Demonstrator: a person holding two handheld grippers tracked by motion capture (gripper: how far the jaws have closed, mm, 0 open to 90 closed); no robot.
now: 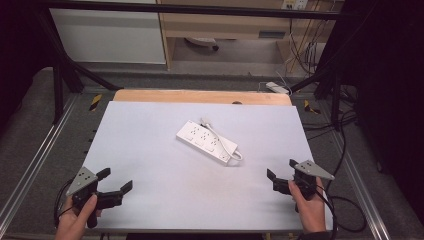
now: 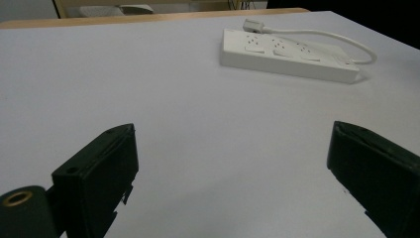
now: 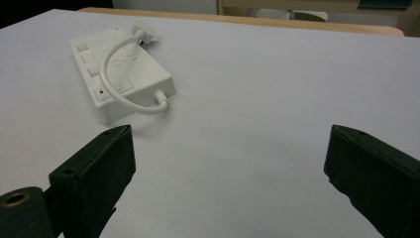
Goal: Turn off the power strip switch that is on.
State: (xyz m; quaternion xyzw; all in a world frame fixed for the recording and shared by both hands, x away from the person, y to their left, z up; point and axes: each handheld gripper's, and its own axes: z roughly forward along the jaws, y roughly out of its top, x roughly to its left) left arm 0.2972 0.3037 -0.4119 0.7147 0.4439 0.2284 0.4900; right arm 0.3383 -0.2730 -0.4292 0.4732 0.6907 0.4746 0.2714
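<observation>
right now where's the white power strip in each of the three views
High view: power strip lies diagonally at the middle of the white table.
Left gripper view: upper right, beyond the open jaws.
Right gripper view: upper left.
Shared landmark: its looped white cord, and the wooden edge at the far side.

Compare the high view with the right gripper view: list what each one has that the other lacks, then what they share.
High view alone: both hands, the left tongs and right tongs seen whole at the near edge, the floor, the frame.

Right gripper view alone: a red mark on the power strip's near end, and that gripper's black jaws standing wide apart.

Shared: the white power strip with its looped cord, lying on the white table.
</observation>
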